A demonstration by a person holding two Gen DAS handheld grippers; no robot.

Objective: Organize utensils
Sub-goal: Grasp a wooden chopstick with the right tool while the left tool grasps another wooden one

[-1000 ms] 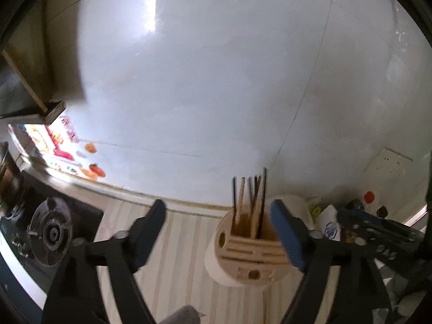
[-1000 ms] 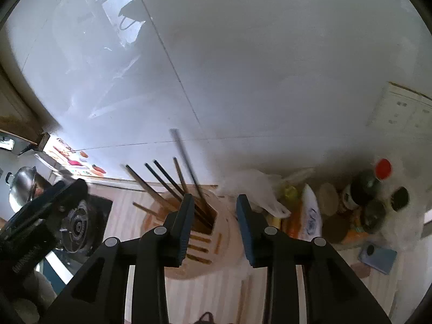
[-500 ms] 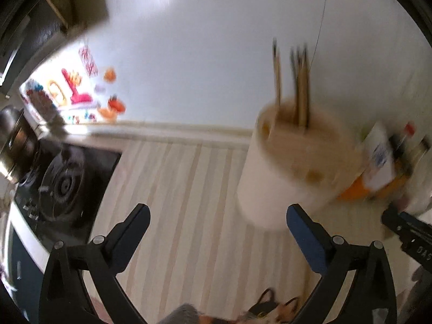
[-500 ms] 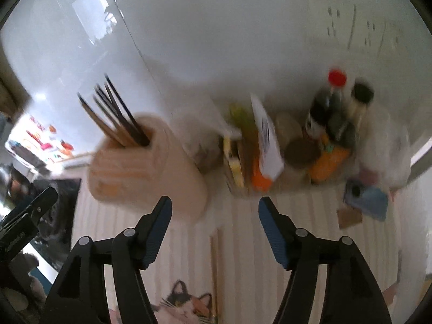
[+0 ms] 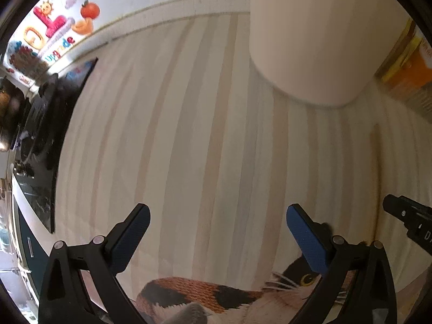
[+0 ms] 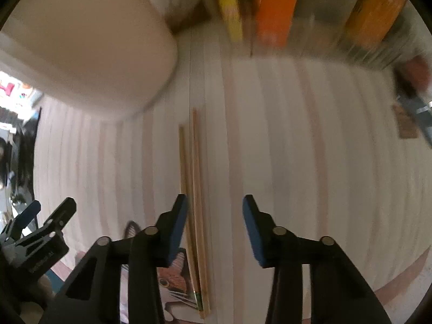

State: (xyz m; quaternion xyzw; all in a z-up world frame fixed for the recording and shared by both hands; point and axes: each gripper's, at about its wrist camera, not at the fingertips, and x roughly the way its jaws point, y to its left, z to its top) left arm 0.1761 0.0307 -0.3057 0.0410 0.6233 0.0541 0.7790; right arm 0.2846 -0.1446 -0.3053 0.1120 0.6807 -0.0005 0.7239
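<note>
At the far left edge of the table sits a black gas stove (image 5: 40,124), with bright stickers (image 5: 51,27) on the wall behind it. The left gripper (image 5: 217,233) hangs over the striped cloth (image 5: 189,135) with its jaws spread as wide as they go and nothing between them; only bare cloth and the printed cat (image 5: 205,297) lie below. Further right stands the cream utensil holder (image 5: 316,40), upright on the cloth, and beyond it orange and yellow packets (image 6: 278,8) crowd the back wall.

The right gripper (image 6: 214,222) points nearly straight down at the cloth. Its jaws stand at a middling gap, have just been closing, and press on nothing yet. The pair of wooden chopsticks (image 6: 193,189) lies flat on the cloth, side by side, long axis running away from the gripper toward the utensil holder. They sit just inside the left finger (image 6: 178,218), off-centre in the gap, near ends passing under it.

The right gripper is plainly the nearer one. A small shift to its left would likely centre the chopsticks before closing across their width.
</note>
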